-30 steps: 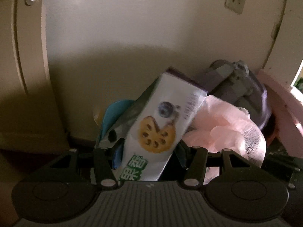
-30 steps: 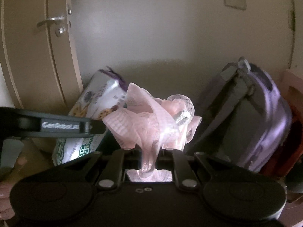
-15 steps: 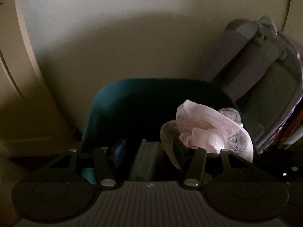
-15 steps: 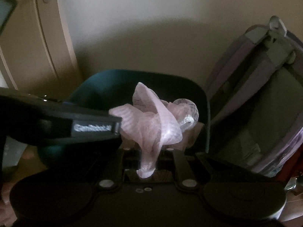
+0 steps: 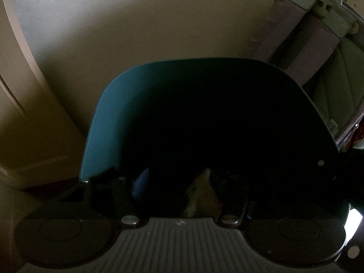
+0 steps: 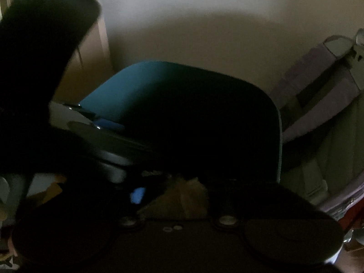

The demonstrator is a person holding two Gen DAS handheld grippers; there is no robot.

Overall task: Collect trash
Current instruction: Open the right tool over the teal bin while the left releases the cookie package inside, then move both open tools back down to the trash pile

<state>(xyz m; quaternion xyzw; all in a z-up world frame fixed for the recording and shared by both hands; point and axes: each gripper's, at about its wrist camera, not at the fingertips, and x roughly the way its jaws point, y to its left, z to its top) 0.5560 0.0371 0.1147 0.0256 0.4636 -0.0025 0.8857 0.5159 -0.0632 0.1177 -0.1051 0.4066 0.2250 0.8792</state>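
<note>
**A:** What is the big blue-green thing?

**B:** That is the trash bin. It stands by the wall, and a purple backpack leans just beside it on the right. The bin's mouth is wide open.

**A:** What is inside it?

**B:** It is very dark in there. Low down, near the fingers, I see a pale, crumpled bit of trash. The right camera shows a pale crumpled bit too. I cannot tell just what it is.

**A:** Where is the left gripper?

**B:** It points down into the bin's mouth. Its fingers are spreading apart right now. The pale scrap shows in the gap between them, but I cannot see them pinching it.

**A:** And the right gripper?

**B:** It tips down over the bin too, next to the left one. Its fingers are opening wide right now. They are not squeezing anything. The pale scrap lies down between them.

**A:** Can each camera see the other gripper?

**B:** The right camera sees the left gripper reaching in over the bin's left rim.
</note>
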